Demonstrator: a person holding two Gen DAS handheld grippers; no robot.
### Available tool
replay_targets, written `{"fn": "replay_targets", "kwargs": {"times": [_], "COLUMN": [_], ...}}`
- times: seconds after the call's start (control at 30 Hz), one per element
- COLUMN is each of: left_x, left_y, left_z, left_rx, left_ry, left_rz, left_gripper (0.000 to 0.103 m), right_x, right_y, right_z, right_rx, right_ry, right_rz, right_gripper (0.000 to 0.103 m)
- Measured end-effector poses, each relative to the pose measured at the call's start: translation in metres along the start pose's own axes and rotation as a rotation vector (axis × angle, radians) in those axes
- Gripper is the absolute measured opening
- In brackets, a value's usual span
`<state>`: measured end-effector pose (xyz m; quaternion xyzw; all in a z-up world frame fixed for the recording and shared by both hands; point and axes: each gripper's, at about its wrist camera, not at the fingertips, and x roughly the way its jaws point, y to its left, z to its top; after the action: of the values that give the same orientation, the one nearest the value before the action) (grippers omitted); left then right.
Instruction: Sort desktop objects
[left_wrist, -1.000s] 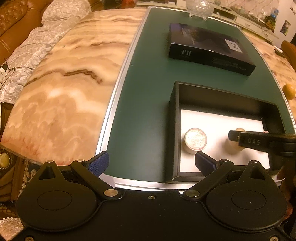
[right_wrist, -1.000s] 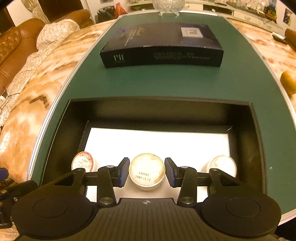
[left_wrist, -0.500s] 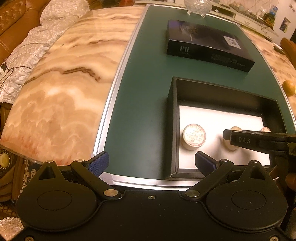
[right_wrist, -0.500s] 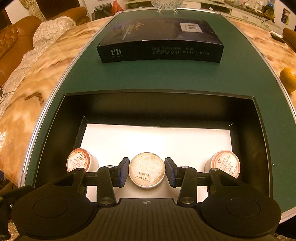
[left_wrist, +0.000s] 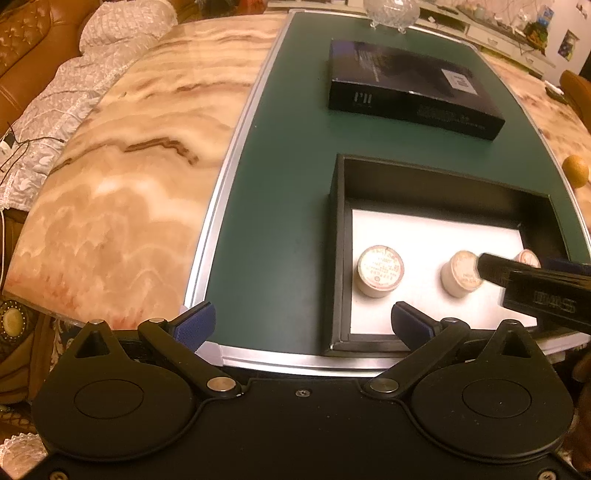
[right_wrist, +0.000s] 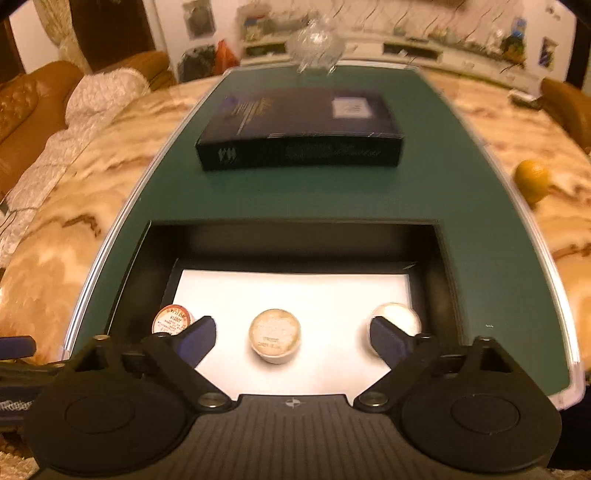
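An open black box (right_wrist: 125, 280) with a white floor (right_wrist: 295, 291) sits on the green mat. Three small round white jars stand in a row inside: left jar (right_wrist: 173, 319), middle jar (right_wrist: 274, 335), right jar (right_wrist: 397, 316). My right gripper (right_wrist: 291, 339) hangs above the middle jar, its jaws opening wide, pads clear of the jar. In the left wrist view the same jars (left_wrist: 380, 271) show, with the right gripper's finger (left_wrist: 532, 288) over them. My left gripper (left_wrist: 301, 321) stands open over the mat's near edge, holding nothing.
A closed black box (right_wrist: 299, 133) lies farther back on the green mat (right_wrist: 295, 192). A glass bowl (right_wrist: 316, 44) stands at the far end. An orange ball (right_wrist: 532, 179) rests on the marble table (left_wrist: 122, 177) at the right. A sofa with a white cover is on the left.
My right gripper has let go of the middle jar, spread its jaws and pulled back and up. The jar stays on the box floor. The left gripper has kept still.
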<state>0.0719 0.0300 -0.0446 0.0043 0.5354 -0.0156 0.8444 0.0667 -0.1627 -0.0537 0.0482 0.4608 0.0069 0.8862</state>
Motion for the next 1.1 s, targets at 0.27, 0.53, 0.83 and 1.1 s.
{"fn": "replay_targets", "kwargs": {"times": [0.27,0.53,0.83,1.1], "left_x": [-0.008,-0.031,-0.059,-0.064], "left_y": [-0.012,-0.027,-0.033,-0.029], "left_z": [-0.015,-0.042,-0.064,-0.070], "left_rx": [0.037,0.077,0.107,0.099], "left_ry": [-0.002,-0.015,-0.044,-0.033], "left_rz": [-0.002,-0.035,-0.043,-0.048], "left_gripper": [0.103,0.103,0.103,0.103], "right_x": [-0.054,-0.080,-0.101,-0.112], "right_y": [-0.012,-0.023,-0.024,-0.016], "right_z": [-0.018,-0.047,-0.069,-0.075], "right_rx": [-0.009,0.034,0.066,0.036], "right_ry": [-0.074,-0.065,-0.053,-0.070], "right_rz": [-0.073,-0.090,-0.072,-0.080], "right_gripper": [0.103,0.103,0.103,0.103]}}
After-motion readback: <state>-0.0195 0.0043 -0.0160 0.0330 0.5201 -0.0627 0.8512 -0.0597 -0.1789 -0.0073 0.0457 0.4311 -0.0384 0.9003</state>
